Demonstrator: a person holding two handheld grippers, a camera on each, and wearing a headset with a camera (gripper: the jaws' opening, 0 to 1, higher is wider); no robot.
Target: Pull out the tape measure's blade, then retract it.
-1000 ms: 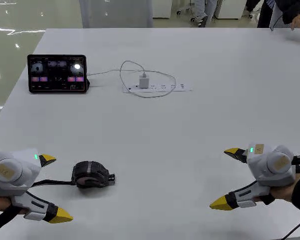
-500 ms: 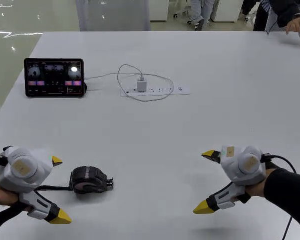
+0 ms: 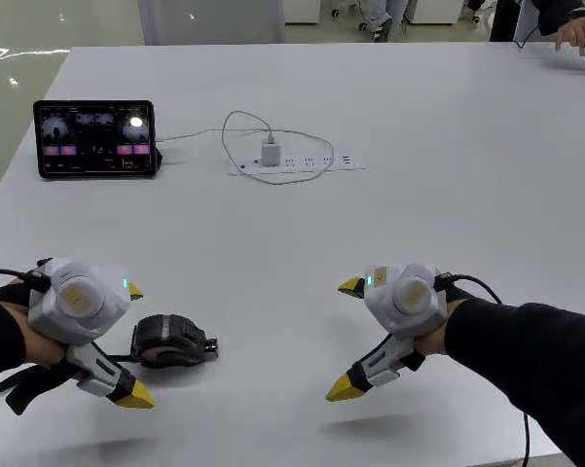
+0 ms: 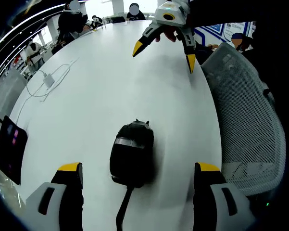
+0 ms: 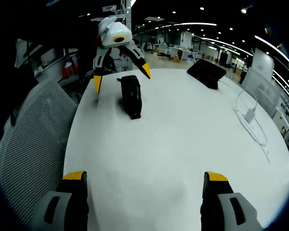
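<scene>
While the blade sits wholly inside its case, the entry reads as follows.

Item 1 — tape measure: black and compact, resting on the white table near its front-left edge. It lies between the 2 jaws of the left gripper and visibly touches neither. A black wrist strap trails from its rear toward that gripper. The blade's end hook points toward the right gripper.

Left gripper: jaws spread wide, holding nothing.

Right gripper: jaws likewise parted and empty, well apart from the tape measure, held over bare tabletop.

Handling, as judged:
- The case looks rigid and probably dense for its size, so it should tolerate a firm clamp across its sides.
- The blade is likely thin, springy steel, liable to kink if bent sideways and to snap back fast under its spring.
- Suggested holds — left jaws on the case, right jaws pinching the small hook, which is a fiddly target.

Progress: 0 of 2 steps begun.

Also present, far side: tablet with lit screen; white power strip carrying 1 plugged charger and a looped cable.
</scene>
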